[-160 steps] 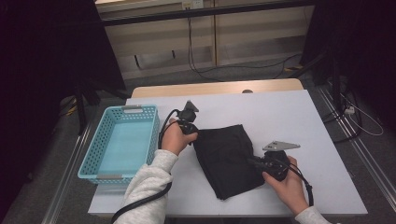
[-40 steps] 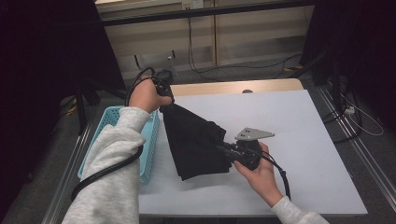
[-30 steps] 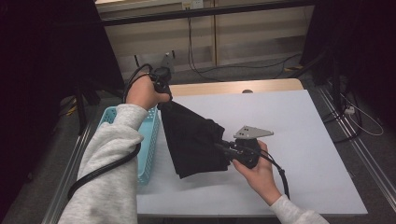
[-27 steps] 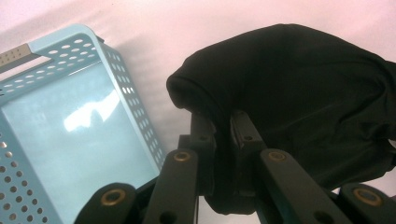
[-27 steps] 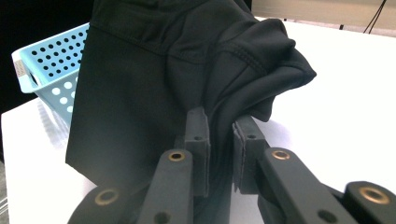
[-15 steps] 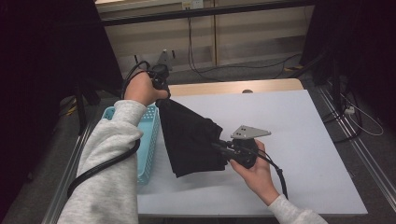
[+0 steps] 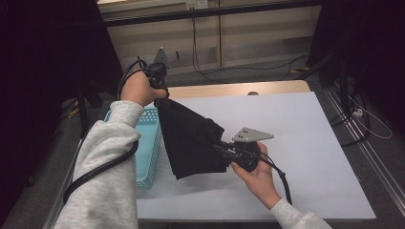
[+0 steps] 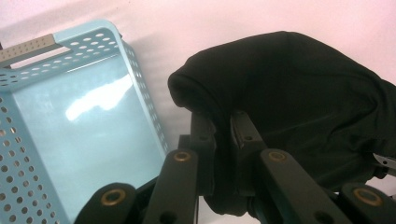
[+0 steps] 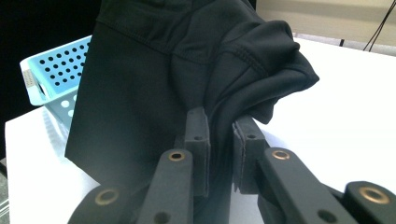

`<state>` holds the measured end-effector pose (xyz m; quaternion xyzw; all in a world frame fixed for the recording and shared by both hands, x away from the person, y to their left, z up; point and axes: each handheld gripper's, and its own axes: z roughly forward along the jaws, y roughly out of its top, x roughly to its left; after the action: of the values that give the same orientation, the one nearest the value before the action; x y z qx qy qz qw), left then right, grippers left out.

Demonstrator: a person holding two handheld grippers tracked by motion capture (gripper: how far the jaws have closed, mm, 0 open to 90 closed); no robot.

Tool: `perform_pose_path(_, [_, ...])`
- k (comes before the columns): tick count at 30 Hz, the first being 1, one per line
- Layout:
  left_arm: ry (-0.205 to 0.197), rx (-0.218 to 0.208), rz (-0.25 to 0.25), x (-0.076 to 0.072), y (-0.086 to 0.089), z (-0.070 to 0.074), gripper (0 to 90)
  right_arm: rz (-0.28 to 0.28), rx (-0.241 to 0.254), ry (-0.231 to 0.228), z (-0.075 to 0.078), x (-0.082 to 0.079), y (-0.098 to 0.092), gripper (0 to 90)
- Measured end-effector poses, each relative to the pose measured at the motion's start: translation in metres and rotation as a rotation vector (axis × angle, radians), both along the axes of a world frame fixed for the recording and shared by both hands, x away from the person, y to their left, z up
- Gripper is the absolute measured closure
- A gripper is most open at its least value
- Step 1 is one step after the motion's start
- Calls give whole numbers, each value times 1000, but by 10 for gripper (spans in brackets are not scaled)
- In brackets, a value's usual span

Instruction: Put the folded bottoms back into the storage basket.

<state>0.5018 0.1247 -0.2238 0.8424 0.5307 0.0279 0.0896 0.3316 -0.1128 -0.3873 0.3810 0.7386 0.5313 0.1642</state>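
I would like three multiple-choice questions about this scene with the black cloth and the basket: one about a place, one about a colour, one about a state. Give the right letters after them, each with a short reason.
1. Where does the basket stand?
A. at the table's left edge
B. at the table's right edge
C. on the floor

2. What colour is the basket?
A. red
B. light blue
C. yellow

3. How is the black cloth held?
A. lying flat, untouched
B. by one gripper
C. by both grippers, one end raised

Answers:
1 A: the high view shows it left of the cloth on the table.
2 B: its perforated walls are light blue.
3 C: the left gripper lifts one end and the right gripper pinches the other.
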Motion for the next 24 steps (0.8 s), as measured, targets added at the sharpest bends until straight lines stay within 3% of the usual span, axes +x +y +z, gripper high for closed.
perform_pose_path(24, [5,-1,53,4,23,15,821,32,26,-25,11,4,21,791])
